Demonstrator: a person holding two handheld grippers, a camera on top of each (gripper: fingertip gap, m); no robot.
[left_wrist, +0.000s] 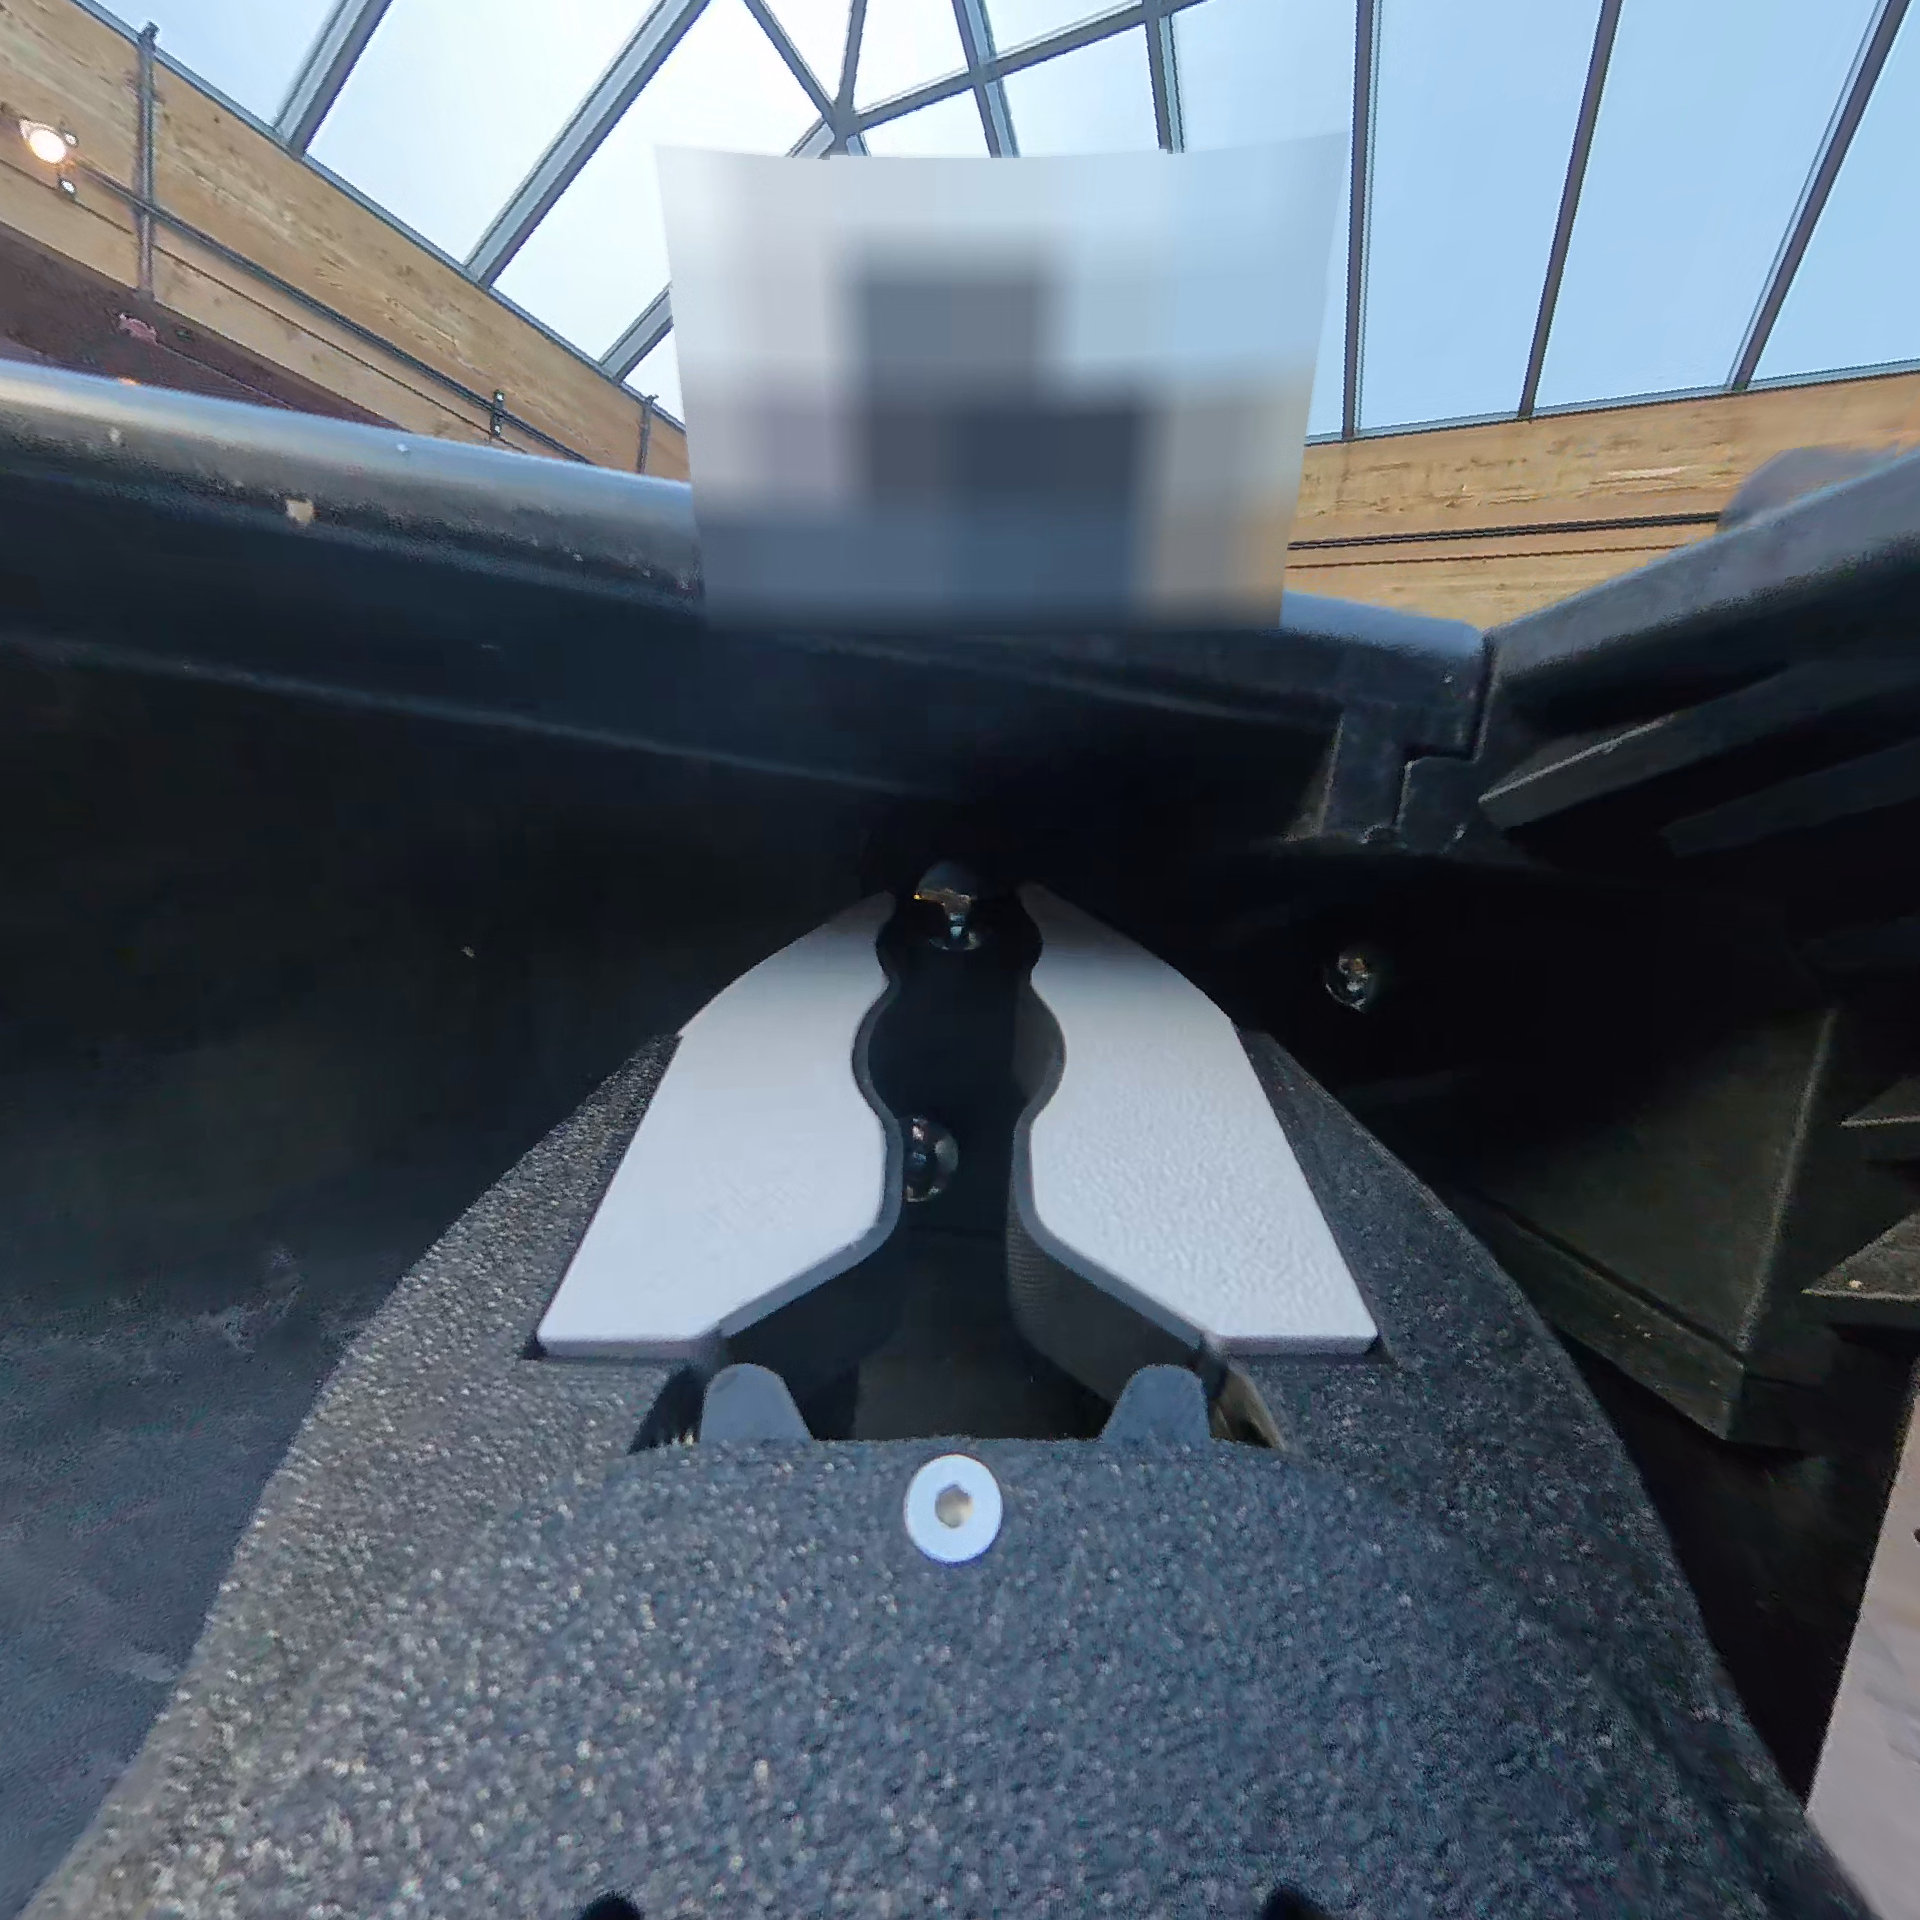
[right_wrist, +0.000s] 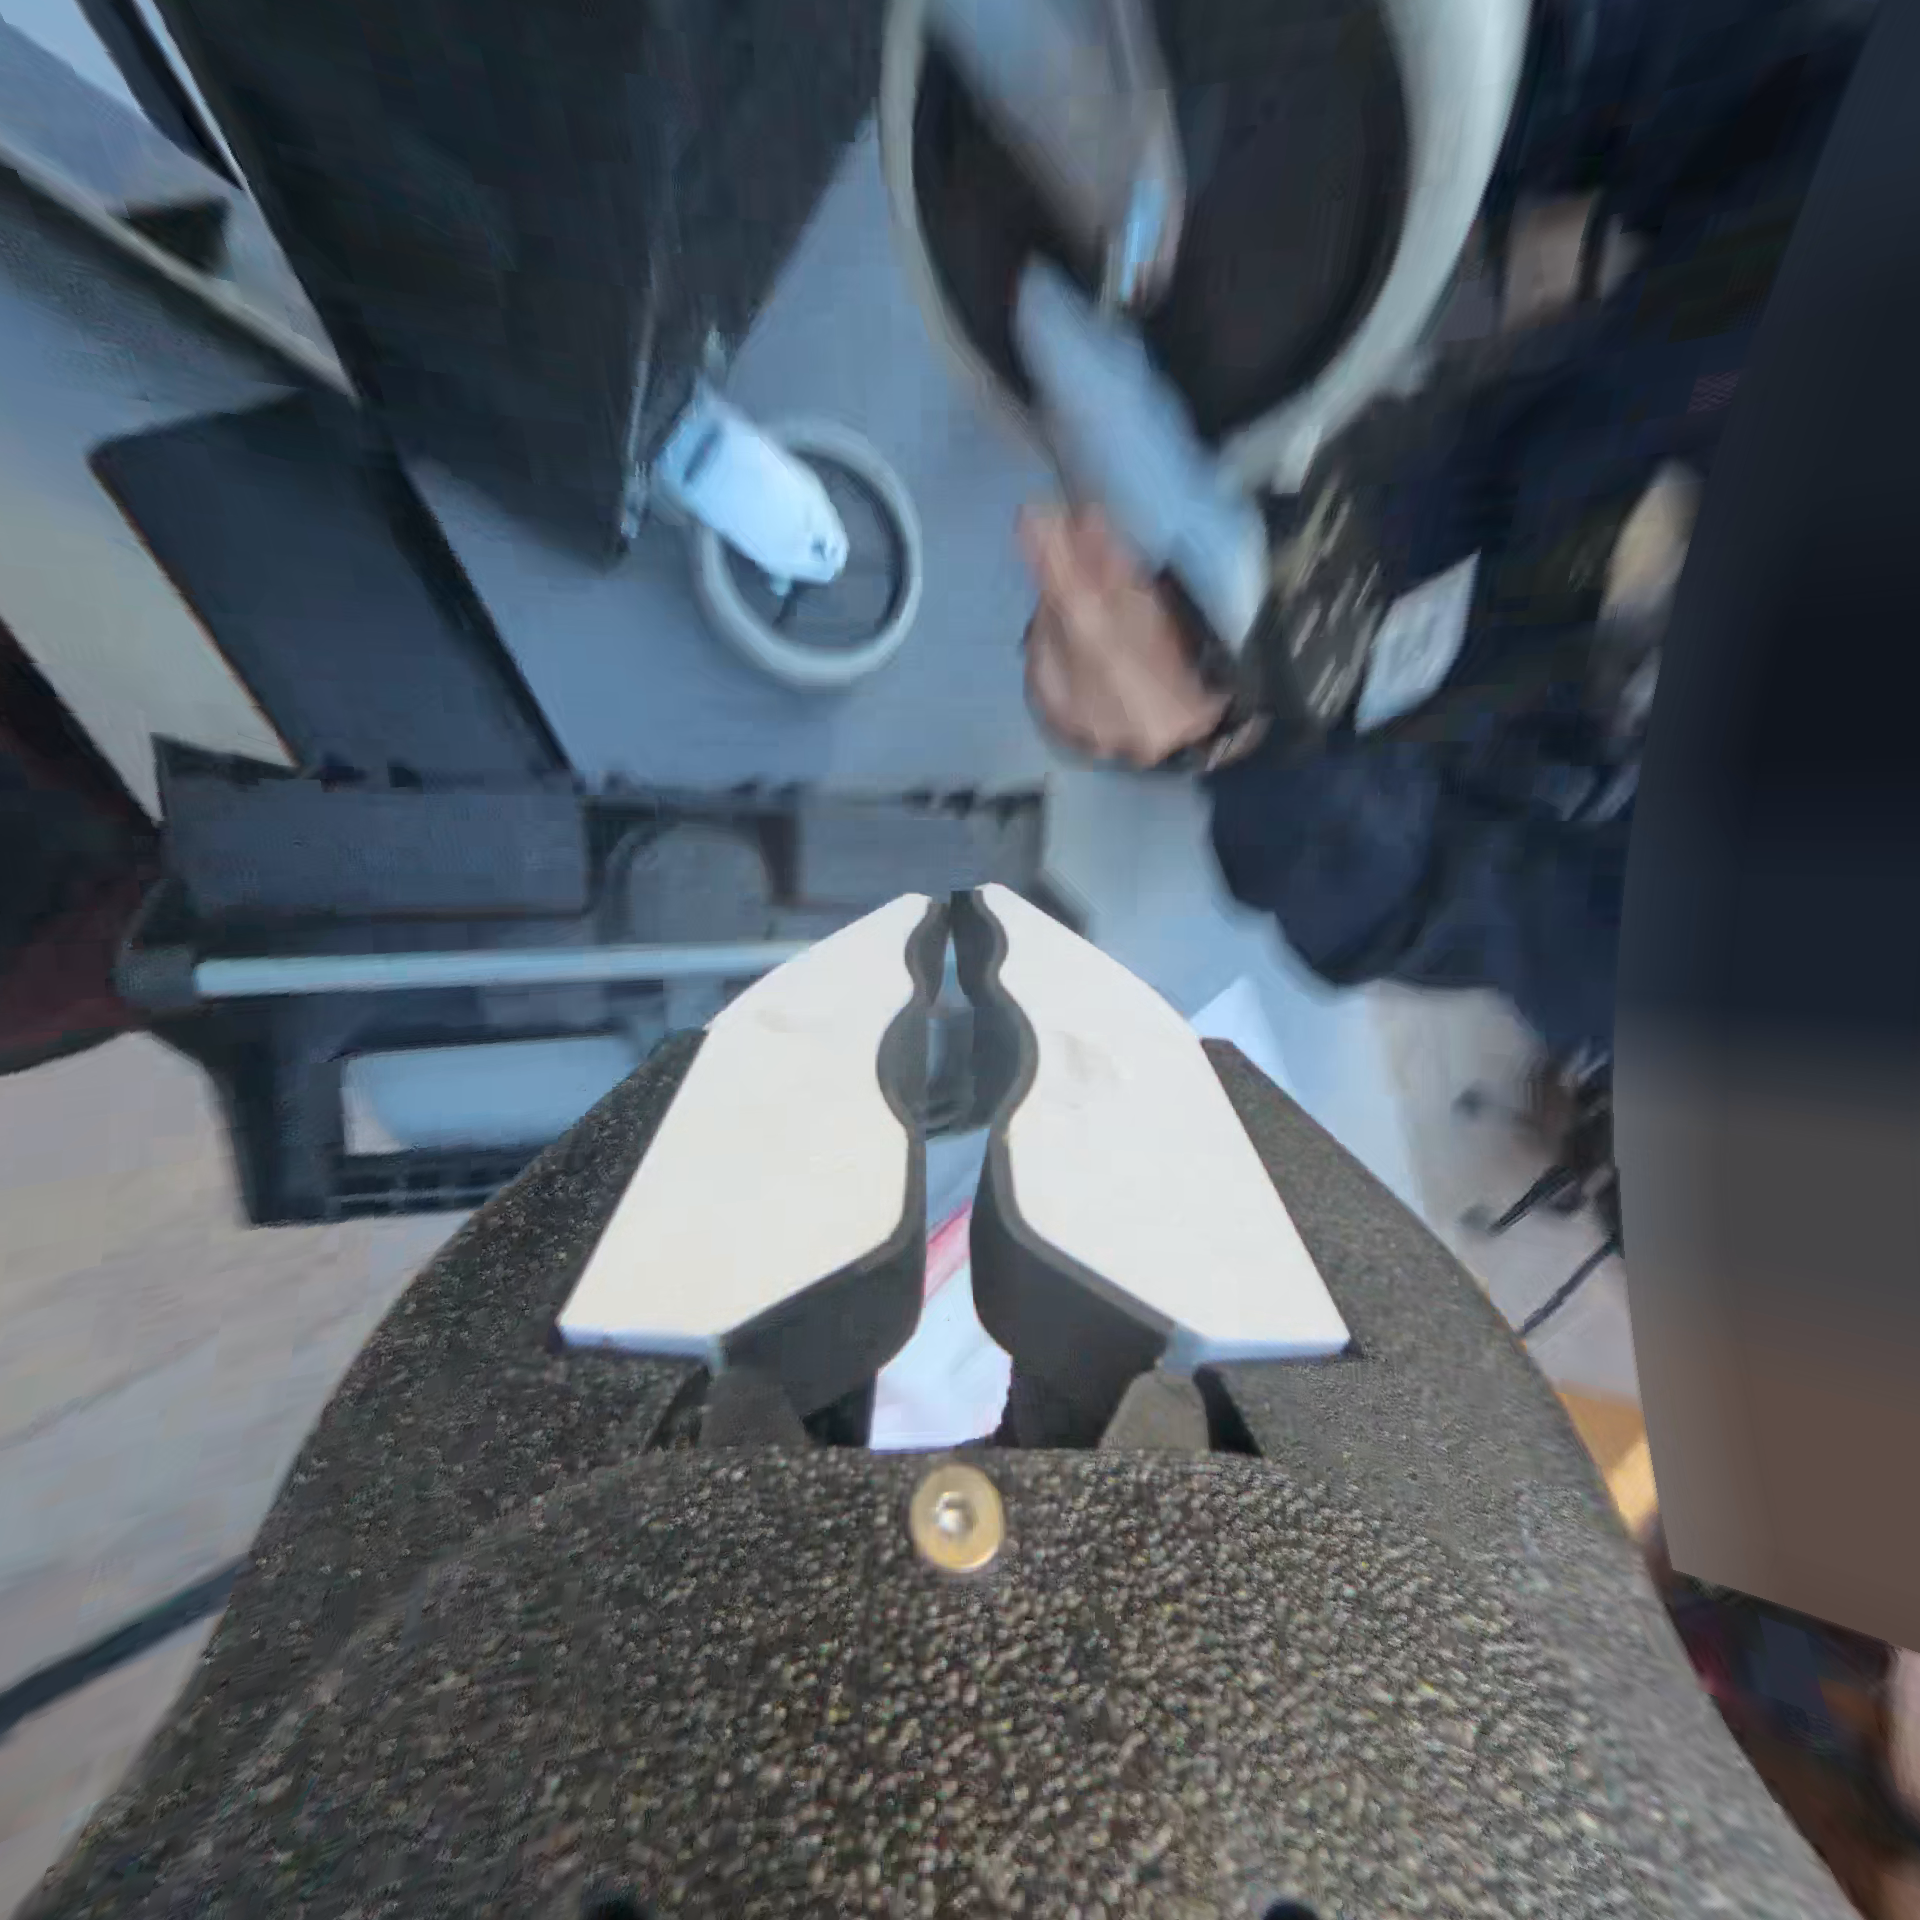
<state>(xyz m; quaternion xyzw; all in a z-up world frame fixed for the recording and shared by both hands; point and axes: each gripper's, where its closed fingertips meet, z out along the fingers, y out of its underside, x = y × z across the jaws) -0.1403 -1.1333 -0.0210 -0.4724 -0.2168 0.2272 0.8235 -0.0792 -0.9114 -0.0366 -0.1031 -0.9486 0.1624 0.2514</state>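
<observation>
Fingertips of the left gripper (left_wrist: 958, 914) are parted around a screw (left_wrist: 952, 920) inside a black case (left_wrist: 416, 831); the right gripper (right_wrist: 954, 914) is nearly closed, empty, near a grey bar (right_wrist: 468, 971).

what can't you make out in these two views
- Left wrist view: the dark case fills the frame, its shape cut off; whether the left gripper touches it is lost in shadow.
- Right wrist view: motion blur smears the hand and the grey thing it holds; right gripper looks shut.
</observation>
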